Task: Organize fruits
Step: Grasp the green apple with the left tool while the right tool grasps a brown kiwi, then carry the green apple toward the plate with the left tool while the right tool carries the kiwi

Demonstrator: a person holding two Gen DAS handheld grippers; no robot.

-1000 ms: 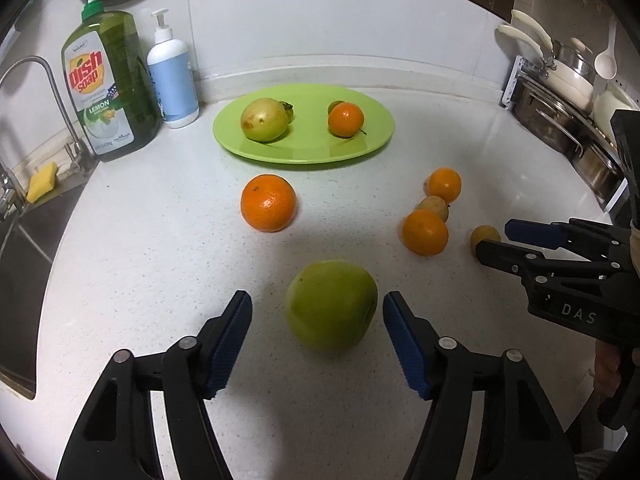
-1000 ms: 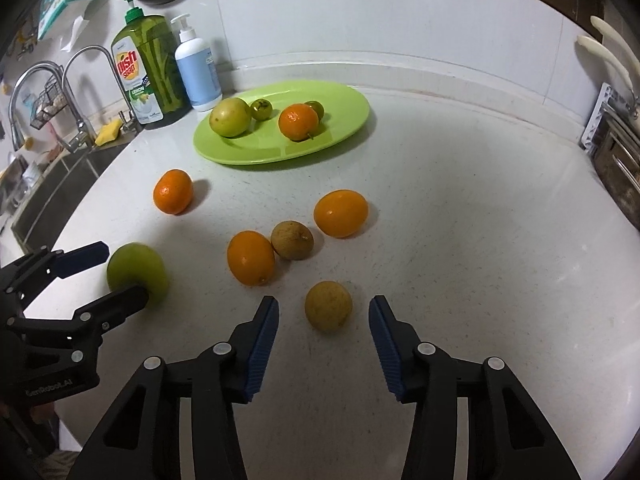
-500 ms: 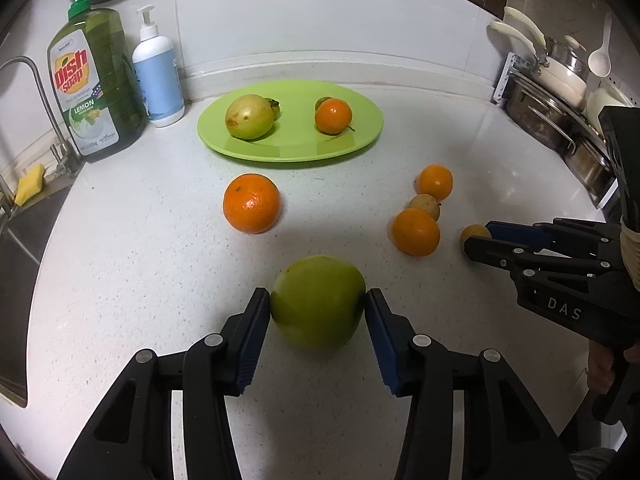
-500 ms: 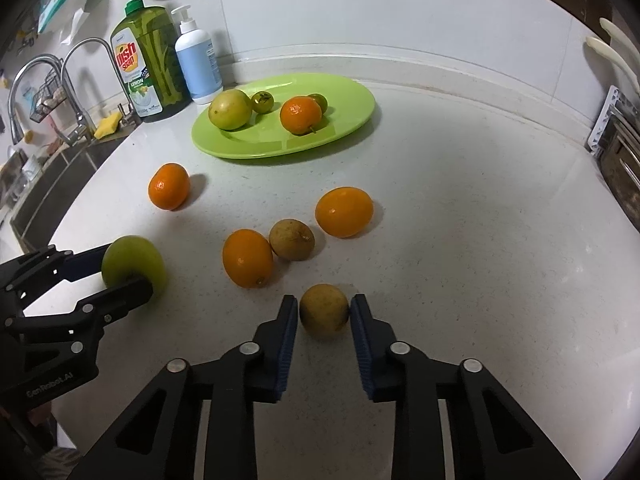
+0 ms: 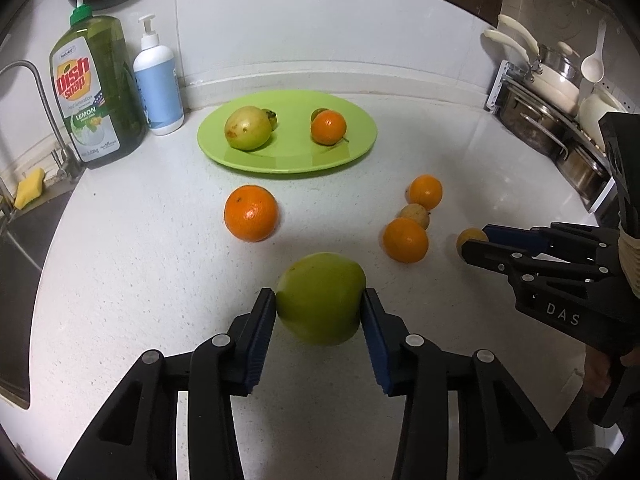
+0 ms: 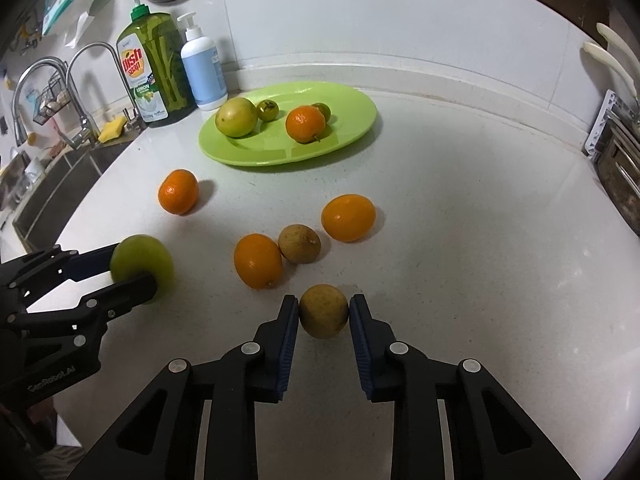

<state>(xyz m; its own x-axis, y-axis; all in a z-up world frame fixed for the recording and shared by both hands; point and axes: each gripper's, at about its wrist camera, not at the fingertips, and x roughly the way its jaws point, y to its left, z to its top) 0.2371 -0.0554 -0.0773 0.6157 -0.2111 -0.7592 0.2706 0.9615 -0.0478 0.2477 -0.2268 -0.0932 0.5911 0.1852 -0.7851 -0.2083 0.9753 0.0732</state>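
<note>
Both grippers have just closed in: my left gripper (image 5: 320,312) is still squeezing onto the green apple (image 5: 321,298) between its pads, and my right gripper (image 6: 324,312) now pinches the small brownish fruit (image 6: 323,311). Both fruits sit on the table (image 6: 460,220), ready to lift toward the green plate (image 6: 352,128) far ahead.

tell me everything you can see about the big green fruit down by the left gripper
The big green fruit is round, smooth and matte yellow-green, like an apple or guava. It is the largest fruit off the plate. It sits on the white counter, apart from the other fruit. The left gripper is closing, its blue pads pressing on both sides.
</note>
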